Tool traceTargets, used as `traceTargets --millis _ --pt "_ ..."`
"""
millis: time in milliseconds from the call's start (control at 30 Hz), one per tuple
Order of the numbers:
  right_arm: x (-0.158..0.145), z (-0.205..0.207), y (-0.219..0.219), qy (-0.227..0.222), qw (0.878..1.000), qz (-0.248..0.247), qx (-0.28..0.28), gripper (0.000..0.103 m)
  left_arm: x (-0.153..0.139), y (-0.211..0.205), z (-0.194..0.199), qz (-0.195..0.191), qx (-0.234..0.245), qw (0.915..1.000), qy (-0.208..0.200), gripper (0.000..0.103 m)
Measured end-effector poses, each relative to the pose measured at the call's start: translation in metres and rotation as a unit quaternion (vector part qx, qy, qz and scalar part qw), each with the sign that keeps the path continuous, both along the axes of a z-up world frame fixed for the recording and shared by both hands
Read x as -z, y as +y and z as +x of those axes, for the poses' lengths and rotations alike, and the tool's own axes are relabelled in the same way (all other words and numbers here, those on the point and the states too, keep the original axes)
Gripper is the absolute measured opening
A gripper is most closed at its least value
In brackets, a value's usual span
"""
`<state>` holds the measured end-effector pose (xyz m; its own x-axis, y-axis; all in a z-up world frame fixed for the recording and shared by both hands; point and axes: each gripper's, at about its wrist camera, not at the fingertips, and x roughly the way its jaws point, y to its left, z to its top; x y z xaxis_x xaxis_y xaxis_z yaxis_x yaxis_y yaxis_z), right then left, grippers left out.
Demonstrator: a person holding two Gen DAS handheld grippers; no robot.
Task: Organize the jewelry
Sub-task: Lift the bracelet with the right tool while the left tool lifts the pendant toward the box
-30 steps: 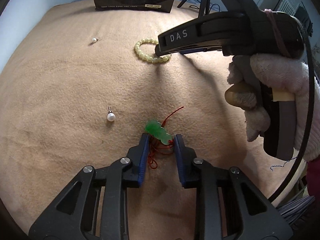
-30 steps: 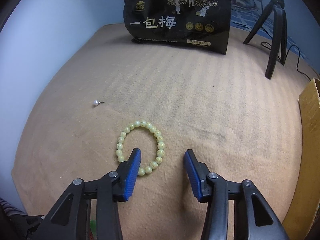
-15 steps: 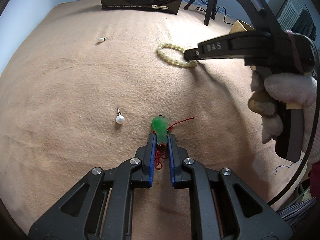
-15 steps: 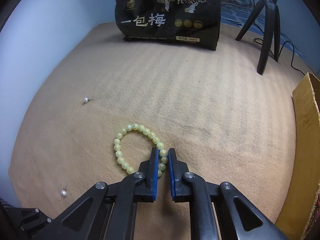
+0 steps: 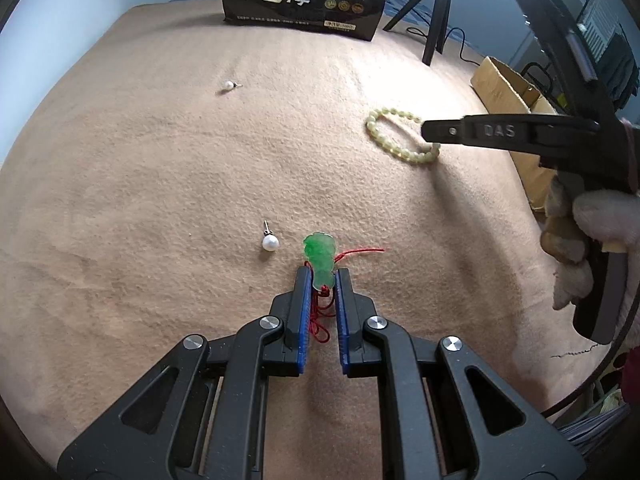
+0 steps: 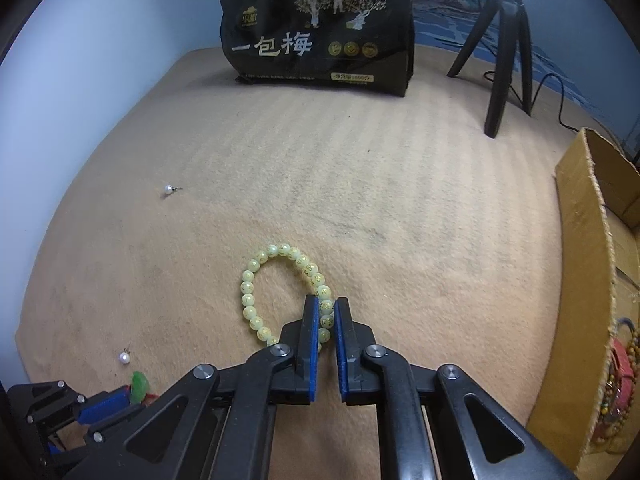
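Observation:
My left gripper (image 5: 322,276) is shut on a green jade pendant (image 5: 319,254) with a red cord (image 5: 320,316), low over the tan blanket. My right gripper (image 6: 325,305) is shut on the right side of a pale yellow bead bracelet (image 6: 256,276); the rest of the loop hangs or rests to the left. The bracelet (image 5: 384,140) and the right gripper (image 5: 436,133) also show in the left wrist view. One pearl stud earring (image 5: 269,242) lies just left of the pendant. A second pearl earring (image 5: 228,86) lies further back left.
A black printed bag (image 6: 316,28) stands at the back. A black tripod (image 6: 506,48) stands back right. An open cardboard box (image 6: 588,280) holding other jewelry sits at the right edge. The tan blanket (image 5: 140,180) covers the surface.
Both grippers have closed, the left on the pendant and the right on the bracelet. The right gripper has carried the bracelet to the right, toward the box.

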<state>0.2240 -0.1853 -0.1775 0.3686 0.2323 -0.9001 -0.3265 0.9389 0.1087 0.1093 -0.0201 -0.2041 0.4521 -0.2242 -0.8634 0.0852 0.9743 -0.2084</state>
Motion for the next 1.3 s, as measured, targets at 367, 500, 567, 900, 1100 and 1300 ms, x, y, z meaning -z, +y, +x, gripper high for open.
traceTargets --millis 367,500,567,900,1100,1300 --pt "-0.035 -0.022 -0.008 -0.033 0.999 0.019 0.001 0.005 -0.019 0.000 -0.016 0.013 0.006 0.9992 -0.038 0.010" --pt "-0.046 -0.033 -0.012 -0.042 0.999 0.026 0.004 0.005 -0.026 -0.001 -0.018 0.012 0.008 0.9988 -0.047 0.010" --pt "-0.052 -0.037 -0.014 -0.046 0.998 0.030 0.005 0.005 -0.032 -0.002 -0.018 0.012 0.010 0.9985 -0.053 0.010" --pt "-0.089 -0.062 -0.031 -0.082 0.996 0.045 0.013 0.005 -0.060 -0.014 -0.021 0.003 0.023 0.9967 -0.078 0.010" --pt "-0.113 -0.074 -0.050 -0.104 0.992 0.059 0.026 0.005 -0.072 -0.023 -0.022 -0.002 0.032 0.9954 -0.091 0.010" --pt "-0.135 -0.085 -0.077 -0.124 0.989 0.070 0.047 0.005 -0.085 -0.038 -0.021 -0.007 0.045 0.9937 -0.103 0.010"
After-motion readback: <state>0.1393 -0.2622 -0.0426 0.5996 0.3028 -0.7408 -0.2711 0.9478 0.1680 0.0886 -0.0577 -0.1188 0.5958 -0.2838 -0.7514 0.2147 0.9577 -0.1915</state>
